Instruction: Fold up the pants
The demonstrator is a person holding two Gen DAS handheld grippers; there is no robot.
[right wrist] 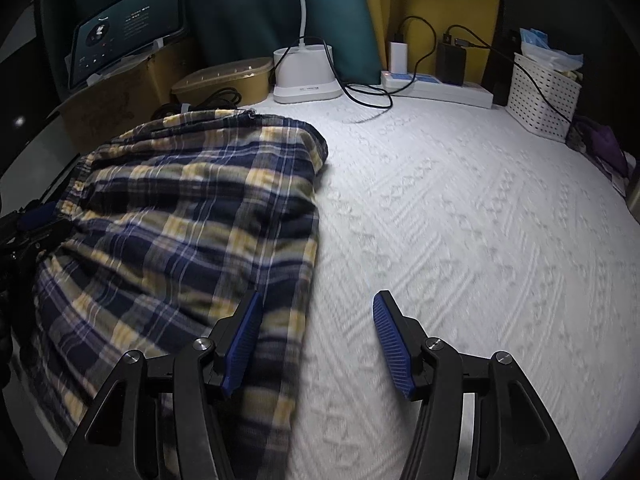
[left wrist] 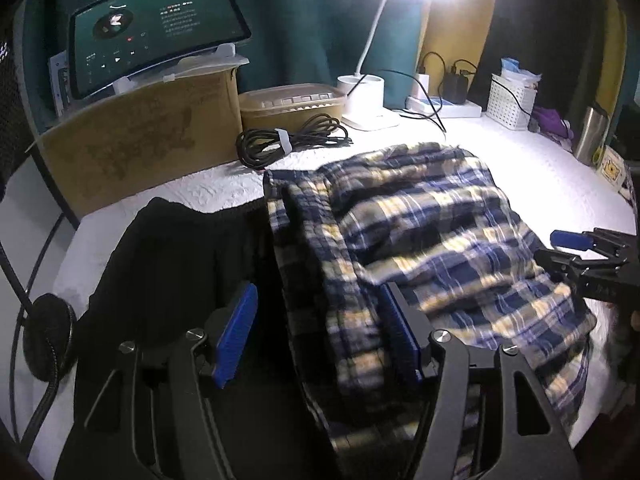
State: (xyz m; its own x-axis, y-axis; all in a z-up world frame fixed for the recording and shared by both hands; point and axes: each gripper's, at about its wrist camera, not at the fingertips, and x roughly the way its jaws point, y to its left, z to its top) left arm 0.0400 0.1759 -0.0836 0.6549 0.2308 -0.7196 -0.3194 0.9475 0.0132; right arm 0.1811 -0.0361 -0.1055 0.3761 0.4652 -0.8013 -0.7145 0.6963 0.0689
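The blue, yellow and white plaid pants (left wrist: 432,240) lie folded in a thick bundle on the white textured cover (right wrist: 460,240); they also show in the right wrist view (right wrist: 192,216). My left gripper (left wrist: 320,332) is open, its jaws astride the bundle's left edge, with the waistband side between them. My right gripper (right wrist: 316,340) is open over the bundle's right edge, its left finger (right wrist: 244,336) above the cloth, its right finger above bare cover. It also shows at the right edge of the left wrist view (left wrist: 568,248).
A black garment (left wrist: 168,272) lies left of the pants. Behind stand a cardboard box (left wrist: 140,148) with a tablet (left wrist: 156,28), a coiled cable (left wrist: 288,142), a lidded container (left wrist: 292,104), a lamp base (right wrist: 304,76), a power strip (right wrist: 440,86), a white basket (right wrist: 544,92) and a steel bottle (left wrist: 592,136).
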